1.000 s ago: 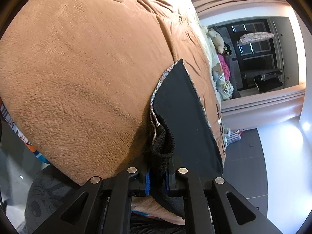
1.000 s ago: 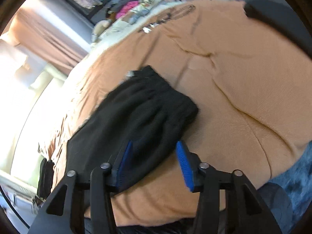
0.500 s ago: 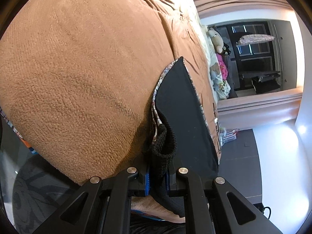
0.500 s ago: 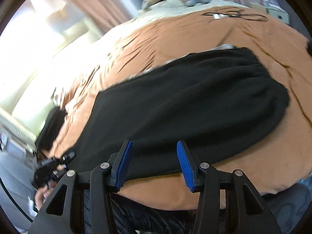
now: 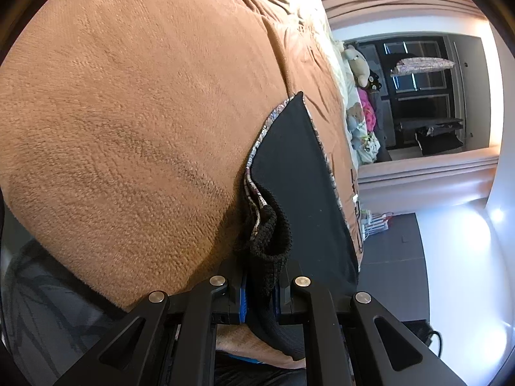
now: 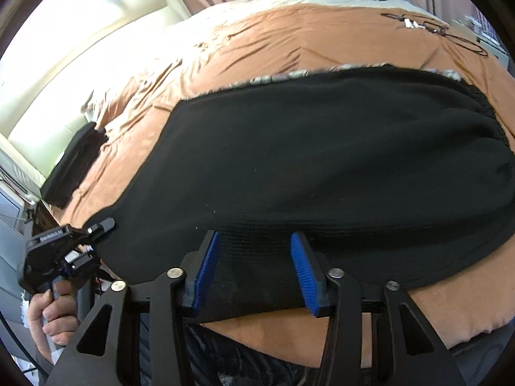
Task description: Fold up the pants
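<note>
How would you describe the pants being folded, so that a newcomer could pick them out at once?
Start at the wide brown blanket covering the bed. The pants are the large black knitted piece spread across its near side. A smaller dark bundle lies further off; only the pants show a patterned lining along the far edge.

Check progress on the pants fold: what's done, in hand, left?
Done: the black pants lie spread flat on the brown blanket, apparently doubled leg over leg. In hand: the left claw is shut on one bunched end; the right claw straddles the near edge, jaws closing, pads not yet pressing. Left: finish that grip and fold the length over. No crosswise fold shows yet.
</note>
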### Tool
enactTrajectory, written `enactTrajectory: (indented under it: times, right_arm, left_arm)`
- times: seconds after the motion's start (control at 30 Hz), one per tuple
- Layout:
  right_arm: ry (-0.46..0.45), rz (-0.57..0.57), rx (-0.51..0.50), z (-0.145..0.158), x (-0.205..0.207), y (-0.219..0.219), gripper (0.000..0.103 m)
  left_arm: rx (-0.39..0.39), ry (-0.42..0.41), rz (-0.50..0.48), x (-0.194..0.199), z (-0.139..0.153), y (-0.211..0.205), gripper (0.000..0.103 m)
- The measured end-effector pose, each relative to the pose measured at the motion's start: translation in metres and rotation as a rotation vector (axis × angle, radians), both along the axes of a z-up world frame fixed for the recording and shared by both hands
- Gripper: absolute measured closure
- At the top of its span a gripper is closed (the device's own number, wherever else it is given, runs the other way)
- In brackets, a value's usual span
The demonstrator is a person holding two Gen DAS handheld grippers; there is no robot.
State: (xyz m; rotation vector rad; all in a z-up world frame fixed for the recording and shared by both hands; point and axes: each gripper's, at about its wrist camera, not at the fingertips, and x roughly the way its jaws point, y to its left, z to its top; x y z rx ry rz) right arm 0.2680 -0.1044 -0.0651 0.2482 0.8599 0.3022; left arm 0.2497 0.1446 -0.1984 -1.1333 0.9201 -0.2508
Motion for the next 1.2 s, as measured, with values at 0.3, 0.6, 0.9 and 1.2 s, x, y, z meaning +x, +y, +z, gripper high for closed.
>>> enactTrajectory:
  times: [0.3, 0.6, 0.9, 1.2]
  right_arm:
    - [0.117, 0.05, -0.09, -0.025, -0.008, 0.008, 0.075]
    - [0.067, 0.046, -0.048, 0.018, 0.0, -0.005, 0.085]
    - [0.095, 0.004, -0.05, 0.009, 0.048, 0.0, 0.085]
    - [0.157, -0.032, -0.086, -0.01, 0.106, 0.003, 0.085]
  left_arm:
    - [-0.017, -0.001, 0.012, -0.004, -0.003, 0.0, 0.093]
    - [-0.032, 0.006, 0.051, -0.015, -0.001, 0.003, 0.093]
    - [-0.03, 0.047, 0.091, -0.019, 0.001, 0.001, 0.093]
    - [-0.02, 0.103, 0.13, -0.014, 0.002, -0.004, 0.093]
